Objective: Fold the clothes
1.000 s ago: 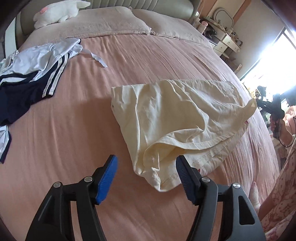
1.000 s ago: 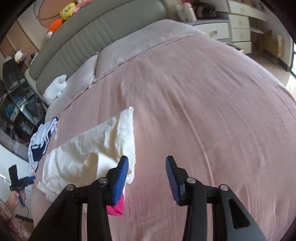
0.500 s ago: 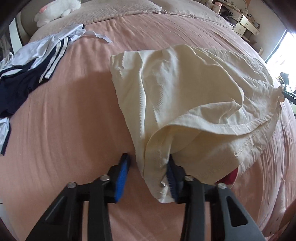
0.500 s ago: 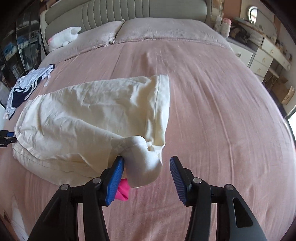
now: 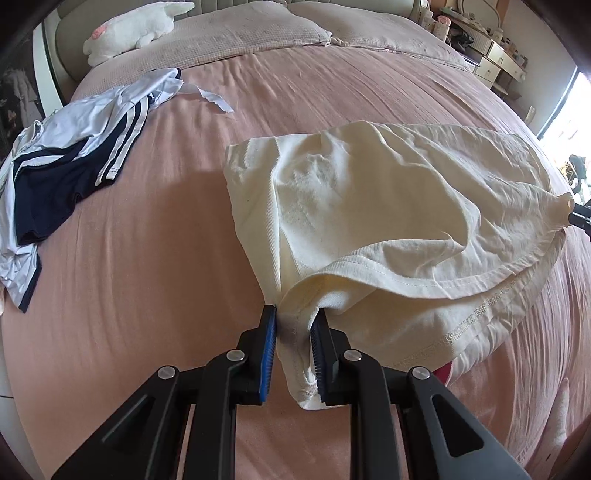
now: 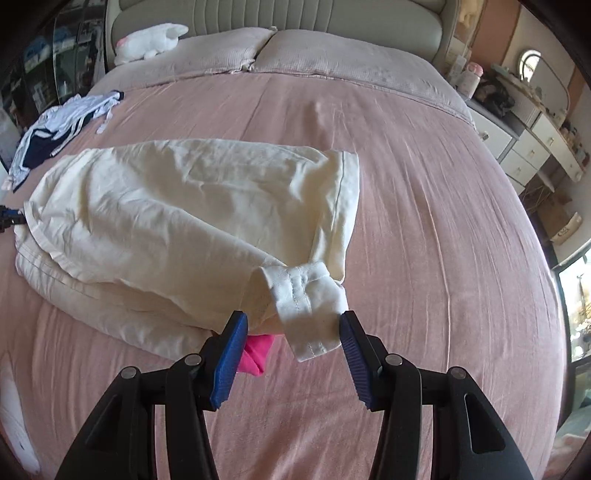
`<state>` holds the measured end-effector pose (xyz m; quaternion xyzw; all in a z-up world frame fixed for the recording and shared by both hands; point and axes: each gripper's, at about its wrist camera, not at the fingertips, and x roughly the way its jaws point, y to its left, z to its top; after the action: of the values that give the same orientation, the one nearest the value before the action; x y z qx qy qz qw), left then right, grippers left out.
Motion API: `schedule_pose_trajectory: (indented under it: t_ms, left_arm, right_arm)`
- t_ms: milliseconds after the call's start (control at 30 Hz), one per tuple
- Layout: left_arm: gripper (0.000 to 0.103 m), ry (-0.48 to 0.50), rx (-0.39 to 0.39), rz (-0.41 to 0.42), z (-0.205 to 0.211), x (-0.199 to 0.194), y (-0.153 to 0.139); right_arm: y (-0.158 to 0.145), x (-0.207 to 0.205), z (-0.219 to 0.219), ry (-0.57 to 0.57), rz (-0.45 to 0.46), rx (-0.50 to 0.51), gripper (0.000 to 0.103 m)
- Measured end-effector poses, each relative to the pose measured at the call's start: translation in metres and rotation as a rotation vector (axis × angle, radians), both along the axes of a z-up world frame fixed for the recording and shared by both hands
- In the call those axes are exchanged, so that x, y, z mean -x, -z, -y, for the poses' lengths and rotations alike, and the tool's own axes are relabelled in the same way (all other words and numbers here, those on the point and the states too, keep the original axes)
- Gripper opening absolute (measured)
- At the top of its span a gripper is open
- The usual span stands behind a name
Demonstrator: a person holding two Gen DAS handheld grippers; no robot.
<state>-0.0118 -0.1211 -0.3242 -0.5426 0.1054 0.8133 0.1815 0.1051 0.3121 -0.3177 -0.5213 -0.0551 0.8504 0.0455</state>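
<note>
Down at the near edge of the bed, the left gripper (image 5: 293,347) had its blue pads pinched tight on a bunched corner of the cream garment (image 5: 388,206), while the right gripper (image 6: 291,354) stood with its fingers spread wide, a stitched cuff (image 6: 308,306) of the same garment sitting between them but not yet squeezed. That looked like the step of taking hold at both ends, and the next move seemed to call for the right fingers to close on that cuff so the cloth could be lifted and laid flat. A scrap of pink fabric (image 6: 255,356) peeked out from under the garment's near hem. Beyond, the garment sprawled rumpled across the pink bedspread (image 6: 424,184), and a navy-and-white striped garment (image 5: 66,162) lay crumpled well apart at the left side. Farther back sat two pillows (image 6: 332,51), a white plush toy (image 6: 147,42), a padded headboard (image 6: 258,14) and a white dresser (image 6: 532,147) along the wall.
</note>
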Motion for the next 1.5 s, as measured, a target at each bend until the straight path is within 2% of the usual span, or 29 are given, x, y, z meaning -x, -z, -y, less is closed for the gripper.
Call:
schedule_pose_trajectory:
  t_ms: [67,133,233,367,400,500,567,600,667,733,767,867,933,1033,1100,1133,1200,1233,1300,1367,1400,1433,1500]
  left_arm:
    - [0.016,0.011,0.036,-0.016,-0.002,-0.001,0.002]
    - [0.016,0.004,0.057,-0.03,-0.002,0.0,0.003]
    - [0.016,-0.097,-0.056,-0.011,0.016,0.007,-0.002]
    - [0.017,-0.05,-0.023,-0.011,0.005,0.007,0.002]
    - [0.017,-0.037,-0.013,-0.011,0.002,0.007,0.003]
    - [0.017,0.002,0.015,-0.012,-0.007,0.006,0.006]
    - [0.017,0.028,0.033,-0.012,-0.013,0.006,0.008]
    - [0.016,0.041,0.043,-0.012,-0.016,0.005,0.009]
    - [0.013,-0.017,0.077,-0.101,-0.009,0.007,-0.007]
    - [0.013,-0.098,0.083,-0.162,0.006,0.009,-0.027]
    - [0.013,-0.139,0.086,-0.192,0.015,0.01,-0.037]
    - [0.016,-0.11,0.148,-0.22,0.013,0.0,-0.039]
    - [0.016,-0.087,0.191,-0.237,0.012,-0.008,-0.039]
    - [0.016,-0.092,0.121,-0.136,0.017,-0.01,-0.02]
    - [0.016,-0.052,0.03,-0.019,0.015,-0.015,-0.002]
    - [0.016,-0.029,0.014,0.011,0.011,-0.017,0.006]
    - [0.016,-0.011,0.026,-0.01,0.003,-0.02,0.013]
    - [0.016,-0.04,0.015,-0.032,0.003,-0.018,0.013]
    - [0.017,-0.139,-0.012,-0.069,0.008,-0.011,0.015]
    - [0.021,-0.257,0.016,-0.05,0.016,-0.001,0.027]
    - [0.021,-0.257,0.044,-0.078,0.015,0.0,0.024]
    - [0.021,-0.251,0.072,-0.111,0.014,0.001,0.021]
    - [0.021,-0.201,0.235,-0.226,0.006,0.003,0.005]
  right_arm:
    - [0.003,0.003,-0.001,0.033,-0.018,-0.078,0.051]
    - [-0.001,0.002,-0.013,0.124,-0.04,-0.096,0.051]
    - [-0.007,-0.002,-0.03,0.214,-0.064,-0.118,0.051]
    - [-0.002,0.004,-0.036,0.211,-0.042,-0.091,0.051]
    - [0.003,0.009,-0.035,0.182,-0.012,-0.034,0.051]
    - [0.021,0.018,-0.019,0.109,0.038,0.014,0.051]
    - [0.023,0.02,-0.014,0.126,0.002,-0.06,0.05]
    - [0.017,0.019,-0.018,0.157,-0.039,-0.055,0.05]
    - [-0.004,0.014,-0.029,0.228,-0.142,-0.058,0.05]
    - [-0.027,0.007,-0.045,0.31,-0.242,-0.119,0.05]
    - [-0.034,0.003,-0.056,0.334,-0.263,-0.093,0.05]
    - [-0.04,-0.002,-0.071,0.382,-0.26,-0.063,0.05]
    - [-0.036,-0.005,-0.07,0.399,-0.244,-0.081,0.05]
    - [-0.026,-0.013,-0.073,0.438,-0.218,-0.042,0.05]
    - [-0.012,-0.018,-0.079,0.456,-0.17,0.014,0.05]
    - [-0.005,-0.019,-0.08,0.459,-0.146,0.044,0.051]
    - [0.003,-0.016,-0.071,0.411,-0.127,0.102,0.051]
    - [0.006,-0.015,-0.066,0.385,-0.12,0.121,0.051]
    - [0.007,-0.006,-0.044,0.3,-0.136,0.044,0.052]
    - [0.011,0.004,-0.028,0.244,-0.138,-0.046,0.052]
    - [0.014,0.009,-0.022,0.232,-0.137,-0.088,0.051]
    - [0.013,0.011,-0.025,0.25,-0.15,-0.082,0.051]
    - [0.004,0.008,-0.036,0.299,-0.184,-0.084,0.051]
